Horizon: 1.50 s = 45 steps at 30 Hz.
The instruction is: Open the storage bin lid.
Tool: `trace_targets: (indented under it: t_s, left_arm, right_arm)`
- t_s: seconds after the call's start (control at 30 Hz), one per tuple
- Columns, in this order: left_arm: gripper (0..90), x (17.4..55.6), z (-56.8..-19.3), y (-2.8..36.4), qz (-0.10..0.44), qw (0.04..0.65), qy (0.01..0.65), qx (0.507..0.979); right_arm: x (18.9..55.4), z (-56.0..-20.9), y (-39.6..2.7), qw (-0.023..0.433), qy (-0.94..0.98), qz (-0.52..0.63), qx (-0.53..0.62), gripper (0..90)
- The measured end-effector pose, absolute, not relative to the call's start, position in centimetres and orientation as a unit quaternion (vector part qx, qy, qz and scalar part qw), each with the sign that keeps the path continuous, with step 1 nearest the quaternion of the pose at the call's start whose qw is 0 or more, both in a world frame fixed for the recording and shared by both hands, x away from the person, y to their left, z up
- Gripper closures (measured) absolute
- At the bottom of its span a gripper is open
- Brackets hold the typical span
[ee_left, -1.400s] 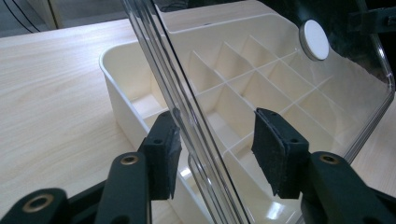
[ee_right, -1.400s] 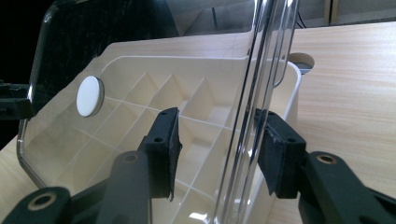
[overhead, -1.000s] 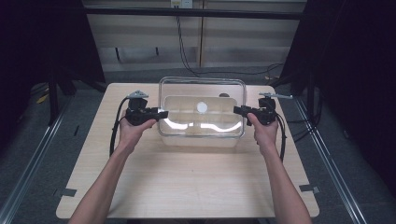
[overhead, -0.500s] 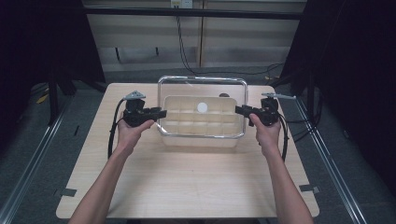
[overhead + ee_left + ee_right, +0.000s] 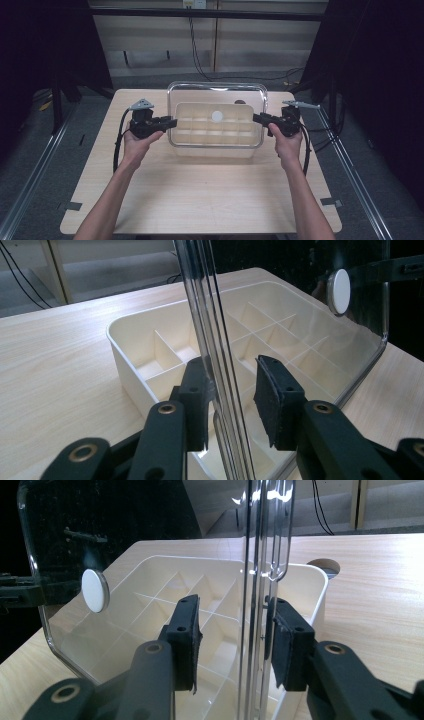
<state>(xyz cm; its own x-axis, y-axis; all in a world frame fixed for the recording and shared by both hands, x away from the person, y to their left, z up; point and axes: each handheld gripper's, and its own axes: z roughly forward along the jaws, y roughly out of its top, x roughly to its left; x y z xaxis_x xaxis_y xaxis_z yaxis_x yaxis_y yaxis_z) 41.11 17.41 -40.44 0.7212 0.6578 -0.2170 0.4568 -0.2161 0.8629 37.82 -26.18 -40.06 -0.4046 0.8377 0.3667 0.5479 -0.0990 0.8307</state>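
A clear lid (image 5: 216, 88) hangs above the cream divided tray (image 5: 214, 131) at the middle of the tabletop (image 5: 200, 195). The left tongs (image 5: 171, 121) and right tongs (image 5: 257, 118) straddle its end rims. Their jaws have just been closing, with the rim between them and one pad of each touching. A white round knob (image 5: 216, 116) sits on the lid. Black cables (image 5: 118, 145) trail aside.

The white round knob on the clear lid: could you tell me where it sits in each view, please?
High view: white round knob, centre, mid-lid.
Left gripper view: upper right.
Right gripper view: left of centre.
Shared landmark: cream divided tray below the clear lid.
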Motion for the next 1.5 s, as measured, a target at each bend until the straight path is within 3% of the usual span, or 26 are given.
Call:
trace_targets:
  t_s: [1.5]
  left_arm:
    - [72.5, 37.8, -39.3, 18.0, 0.09, 0.513, 0.334, 0.786]
  right_arm:
    - [33.7, -39.7, -26.8, 0.141, 0.654, 0.552, 0.497, 63.1]
